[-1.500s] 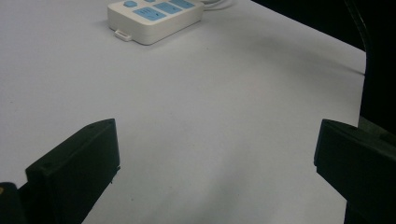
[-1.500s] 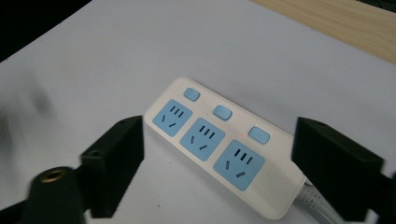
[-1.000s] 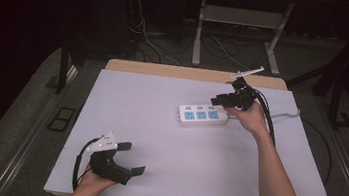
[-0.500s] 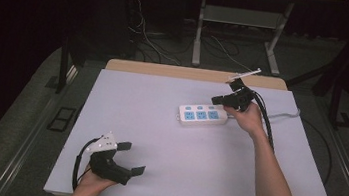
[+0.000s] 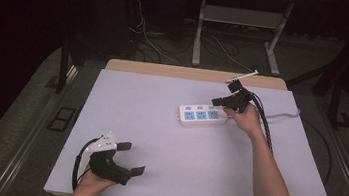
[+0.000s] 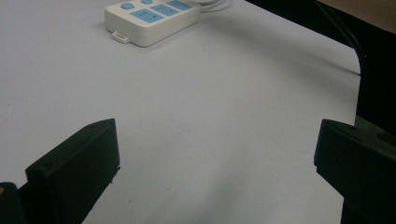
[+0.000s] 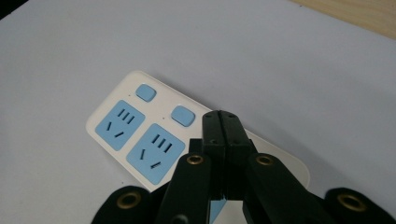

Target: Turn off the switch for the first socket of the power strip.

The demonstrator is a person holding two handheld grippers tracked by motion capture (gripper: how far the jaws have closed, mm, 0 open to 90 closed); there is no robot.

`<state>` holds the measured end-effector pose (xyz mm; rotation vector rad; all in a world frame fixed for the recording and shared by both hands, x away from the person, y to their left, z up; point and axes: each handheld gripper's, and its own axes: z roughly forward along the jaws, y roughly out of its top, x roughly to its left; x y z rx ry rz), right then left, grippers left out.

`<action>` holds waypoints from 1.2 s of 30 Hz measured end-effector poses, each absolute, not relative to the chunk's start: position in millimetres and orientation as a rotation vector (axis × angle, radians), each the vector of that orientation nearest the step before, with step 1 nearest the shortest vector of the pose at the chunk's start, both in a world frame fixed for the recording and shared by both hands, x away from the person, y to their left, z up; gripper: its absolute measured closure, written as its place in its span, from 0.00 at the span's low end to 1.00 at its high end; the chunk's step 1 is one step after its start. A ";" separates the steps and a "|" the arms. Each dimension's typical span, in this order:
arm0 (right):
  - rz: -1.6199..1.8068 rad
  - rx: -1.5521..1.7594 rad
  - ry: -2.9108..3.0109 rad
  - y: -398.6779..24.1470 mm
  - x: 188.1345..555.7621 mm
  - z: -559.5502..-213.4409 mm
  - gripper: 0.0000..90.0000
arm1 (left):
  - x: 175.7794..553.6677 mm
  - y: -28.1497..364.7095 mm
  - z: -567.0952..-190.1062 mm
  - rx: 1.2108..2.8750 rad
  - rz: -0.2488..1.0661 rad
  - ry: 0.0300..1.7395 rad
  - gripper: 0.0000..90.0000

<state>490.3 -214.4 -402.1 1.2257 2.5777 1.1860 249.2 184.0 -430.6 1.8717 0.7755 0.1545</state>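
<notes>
A white power strip [image 5: 201, 115] with blue sockets and blue buttons lies on the pale table [image 5: 159, 126], right of centre toward the back. My right gripper [image 5: 218, 102] hovers over the strip's right end, jaws pressed together with nothing between them; in the right gripper view its tips [image 7: 221, 125] sit just above the strip [image 7: 140, 135], beside a blue button [image 7: 182, 115]. My left gripper [image 5: 132, 158] rests near the front left edge, jaws wide apart. In the left gripper view the strip [image 6: 152, 18] lies far ahead, beyond the open gripper [image 6: 215, 154].
The strip's white cord [image 5: 281, 115] runs off the table's right edge. A black cable [image 5: 265, 124] trails from the right gripper along the forearm. A wooden strip [image 5: 195, 74] borders the far edge. Cables and a metal frame [image 5: 201, 26] lie on the floor beyond.
The right gripper has edged slightly over the strip's right end. The left gripper has not moved.
</notes>
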 end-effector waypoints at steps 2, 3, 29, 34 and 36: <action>1.181 1.234 2.578 -214.7 491.9 -404.6 1.00 | 249.3 184.0 -430.6 1.872 0.154 0.775 0.00; 1.179 1.238 2.580 -214.8 492.7 -406.0 1.00 | 249.3 184.0 -430.6 1.872 0.154 0.775 0.00; 1.230 1.284 2.582 -211.0 498.6 -427.4 1.00 | 249.3 184.5 -430.9 1.872 0.155 0.777 0.00; 1.224 1.241 2.560 -204.8 497.6 -428.8 1.00 | 249.6 184.2 -431.1 1.878 0.158 0.777 0.00; 1.218 1.242 2.554 -203.9 497.5 -428.5 1.00 | 249.5 184.2 -431.0 1.878 0.158 0.777 0.00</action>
